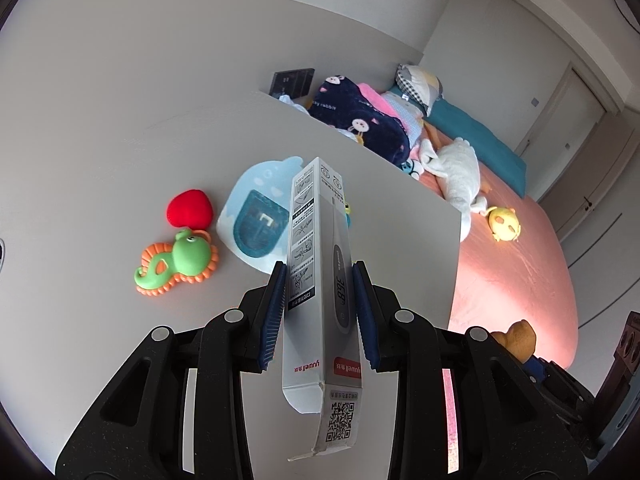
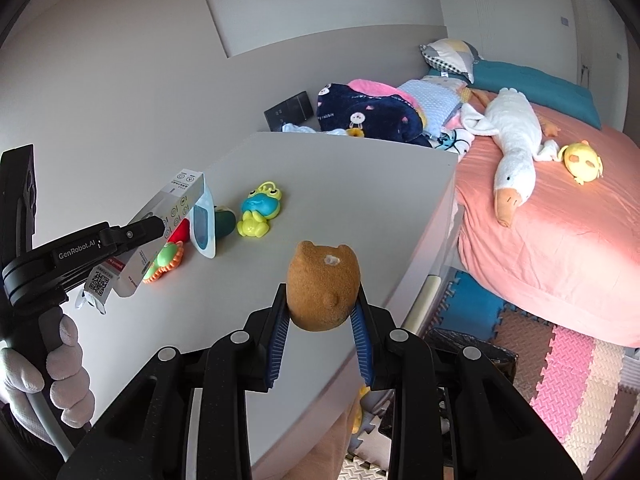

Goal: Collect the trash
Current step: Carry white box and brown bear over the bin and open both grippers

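Note:
My left gripper (image 1: 320,276) is shut on a long white thermometer box (image 1: 320,280), held lengthwise above the white table (image 1: 120,160), its opened flap end with a QR code toward the camera. From the right wrist view the same left gripper (image 2: 156,226) and box (image 2: 168,208) show at the left, carried by a gloved hand (image 2: 60,360). My right gripper (image 2: 322,296) is shut on a brown bear-shaped bun (image 2: 323,284), lifted over the table's near edge. That brown bun (image 1: 516,338) peeks in at the lower right of the left wrist view.
On the table lie a red heart toy (image 1: 189,209), a green dinosaur toy (image 1: 176,266), a pale blue pouch (image 1: 260,216) and a yellow-blue frog toy (image 2: 258,210). A bed with a pink sheet (image 2: 560,240), a white goose plush (image 2: 514,148) and blankets stands to the right. A black bin (image 2: 472,348) sits below the table edge.

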The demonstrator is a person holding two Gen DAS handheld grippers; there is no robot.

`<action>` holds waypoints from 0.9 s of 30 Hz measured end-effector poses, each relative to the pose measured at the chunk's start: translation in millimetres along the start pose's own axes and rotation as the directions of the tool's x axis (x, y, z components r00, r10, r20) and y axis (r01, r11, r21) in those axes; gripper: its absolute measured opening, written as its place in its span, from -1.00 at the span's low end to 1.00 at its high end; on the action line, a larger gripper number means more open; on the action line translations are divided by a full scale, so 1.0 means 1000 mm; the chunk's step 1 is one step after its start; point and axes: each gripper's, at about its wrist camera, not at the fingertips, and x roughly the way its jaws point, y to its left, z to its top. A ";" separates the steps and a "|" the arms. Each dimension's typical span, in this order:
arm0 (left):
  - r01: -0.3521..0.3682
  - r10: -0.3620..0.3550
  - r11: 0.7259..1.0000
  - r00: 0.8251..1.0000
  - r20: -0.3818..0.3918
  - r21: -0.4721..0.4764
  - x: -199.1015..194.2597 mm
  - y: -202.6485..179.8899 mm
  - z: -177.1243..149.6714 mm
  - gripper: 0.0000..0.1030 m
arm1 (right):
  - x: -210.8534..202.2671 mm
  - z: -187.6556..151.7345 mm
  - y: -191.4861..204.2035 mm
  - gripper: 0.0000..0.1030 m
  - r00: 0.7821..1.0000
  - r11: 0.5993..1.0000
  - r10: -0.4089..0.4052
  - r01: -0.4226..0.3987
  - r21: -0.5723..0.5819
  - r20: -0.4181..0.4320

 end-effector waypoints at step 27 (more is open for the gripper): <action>0.150 -0.128 0.964 0.986 -0.110 0.220 0.024 -0.151 -0.058 -0.36 | -0.061 -0.034 -0.129 -0.39 0.987 0.972 -0.159 0.154 0.179 0.013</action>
